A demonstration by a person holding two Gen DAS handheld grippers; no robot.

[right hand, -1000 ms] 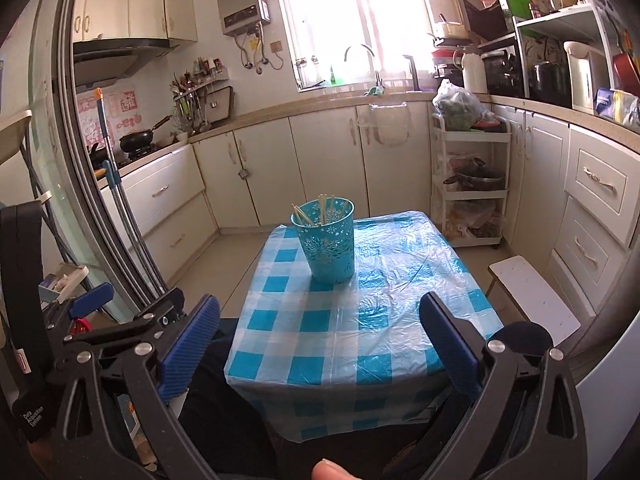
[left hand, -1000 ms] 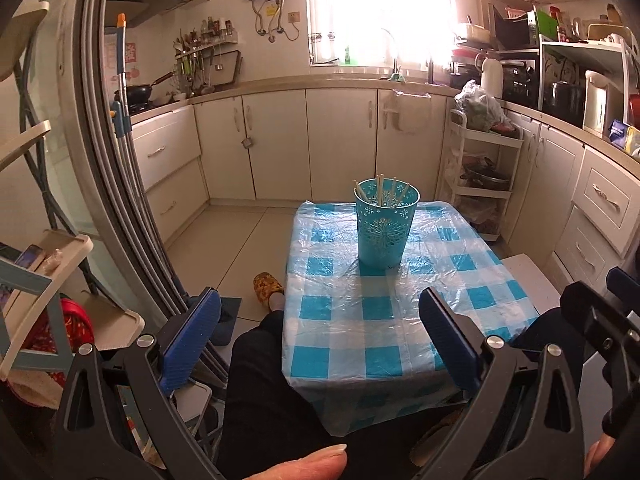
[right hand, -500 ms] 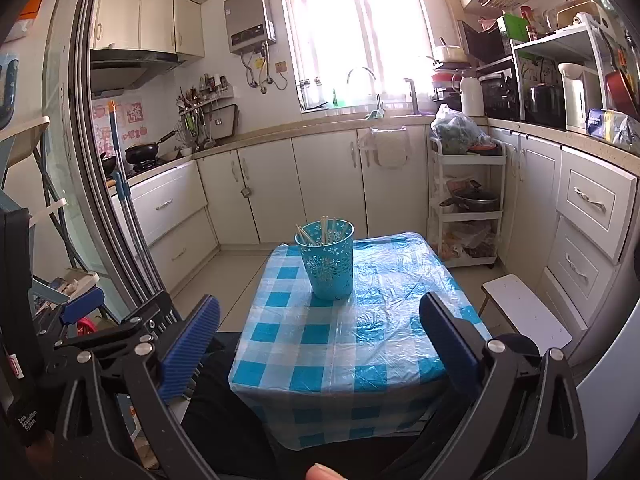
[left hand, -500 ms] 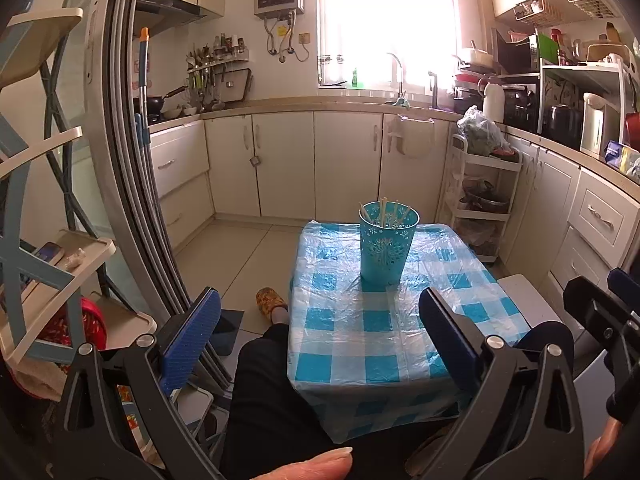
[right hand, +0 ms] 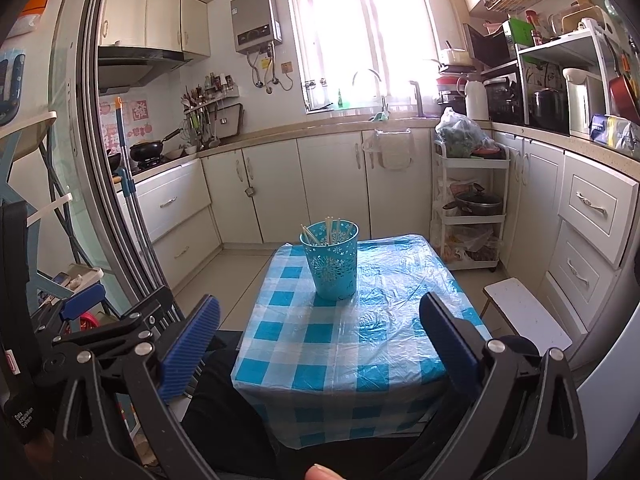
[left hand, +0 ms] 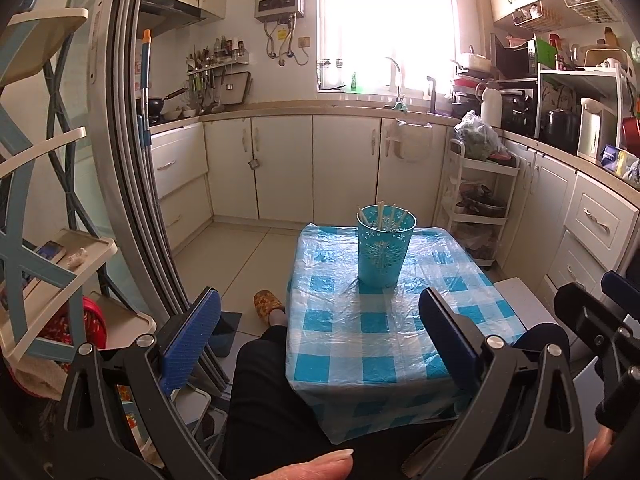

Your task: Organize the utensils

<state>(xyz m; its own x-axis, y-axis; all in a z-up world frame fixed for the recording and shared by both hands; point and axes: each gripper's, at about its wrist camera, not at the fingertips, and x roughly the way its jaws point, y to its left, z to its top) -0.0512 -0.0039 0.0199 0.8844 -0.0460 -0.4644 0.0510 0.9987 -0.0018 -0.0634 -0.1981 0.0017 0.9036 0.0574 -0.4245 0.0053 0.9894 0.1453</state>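
A teal perforated cup [left hand: 385,249] stood upright near the tabletop's [left hand: 384,344] far edge, pale chopsticks [left hand: 382,213] leaning inside it

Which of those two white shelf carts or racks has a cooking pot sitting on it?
The white rolling cart by the cabinets on the right: a lidded dark pot sits on its middle shelf. The blue-framed rack on the left holds only small items.

Both wrist views face forward, sharing checked table [left hand: 372,332], cup [right hand: 330,258]
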